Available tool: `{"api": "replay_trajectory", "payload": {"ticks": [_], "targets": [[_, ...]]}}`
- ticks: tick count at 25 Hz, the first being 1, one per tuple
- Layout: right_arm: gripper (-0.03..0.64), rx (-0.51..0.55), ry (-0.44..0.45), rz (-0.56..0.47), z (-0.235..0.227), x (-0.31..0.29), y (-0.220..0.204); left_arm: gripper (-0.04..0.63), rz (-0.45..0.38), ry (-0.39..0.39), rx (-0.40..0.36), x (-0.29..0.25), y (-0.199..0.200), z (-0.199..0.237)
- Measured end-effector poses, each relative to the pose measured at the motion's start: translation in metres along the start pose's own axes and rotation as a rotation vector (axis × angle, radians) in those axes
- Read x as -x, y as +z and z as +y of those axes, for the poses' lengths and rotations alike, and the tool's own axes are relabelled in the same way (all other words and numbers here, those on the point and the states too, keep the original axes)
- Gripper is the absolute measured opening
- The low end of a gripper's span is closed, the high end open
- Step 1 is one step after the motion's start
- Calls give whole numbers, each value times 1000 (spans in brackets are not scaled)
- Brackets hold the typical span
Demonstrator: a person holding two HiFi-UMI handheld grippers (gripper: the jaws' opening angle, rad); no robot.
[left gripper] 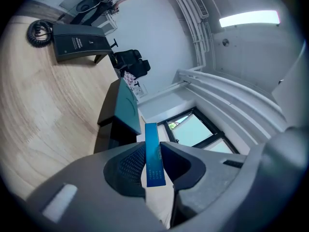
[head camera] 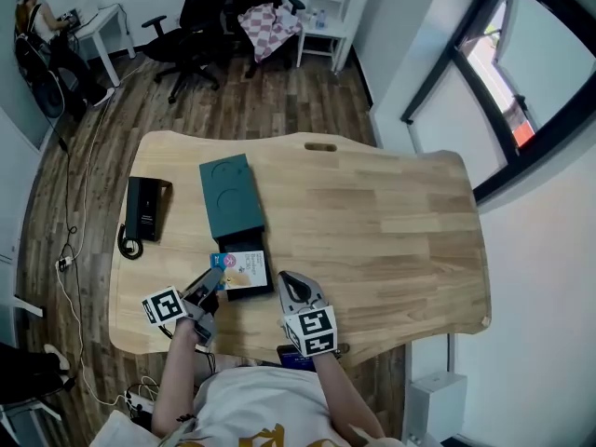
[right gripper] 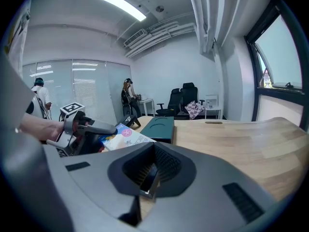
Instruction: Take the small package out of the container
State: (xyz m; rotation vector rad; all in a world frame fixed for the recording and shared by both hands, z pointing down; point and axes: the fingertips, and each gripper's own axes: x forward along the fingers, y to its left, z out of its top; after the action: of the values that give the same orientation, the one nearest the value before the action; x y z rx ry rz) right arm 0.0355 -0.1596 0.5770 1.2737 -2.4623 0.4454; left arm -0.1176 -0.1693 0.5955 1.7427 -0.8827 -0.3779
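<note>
Fingers (left gripper: 126, 166) of left gripper (left gripper: 154, 164) clamp small package (left gripper: 153, 149), its length pointing forward.

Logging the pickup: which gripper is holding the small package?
The left gripper: its jaws are clamped on the blue edge of the small package. The right gripper has its jaws together with nothing between them.

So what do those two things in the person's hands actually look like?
The left gripper and right gripper are grey plastic pincers with two tapered jaws and dark ribbed pads. Each carries a white cube printed with black square markers. The person wears a white T-shirt with gold print.
</note>
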Motion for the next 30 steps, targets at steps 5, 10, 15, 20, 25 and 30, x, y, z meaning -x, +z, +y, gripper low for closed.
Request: {"api": "replay_trajectory", "payload": {"ticks": [5,10,15,20,25,30], "targets": [[5,-1,-4,-21,1,3,7,95,-6,-52,-11,-3,4,-22],[5,-6,-21,-35,-2,7,11,95,-23,-61,45,3,5,-32],[5,9,-21,-61,5,10,20,95,-74,-105,83,17,13,-38],[5,7,-26,-84,9,13,30,95,-105,-141,105,27,18,-47],[5,9,-24,-107,15,14,35,95,-129,-182,132,38,16,-61],[5,19,-26,-150,23,23,47,95,-154,-208,149,45,14,-76]]}}
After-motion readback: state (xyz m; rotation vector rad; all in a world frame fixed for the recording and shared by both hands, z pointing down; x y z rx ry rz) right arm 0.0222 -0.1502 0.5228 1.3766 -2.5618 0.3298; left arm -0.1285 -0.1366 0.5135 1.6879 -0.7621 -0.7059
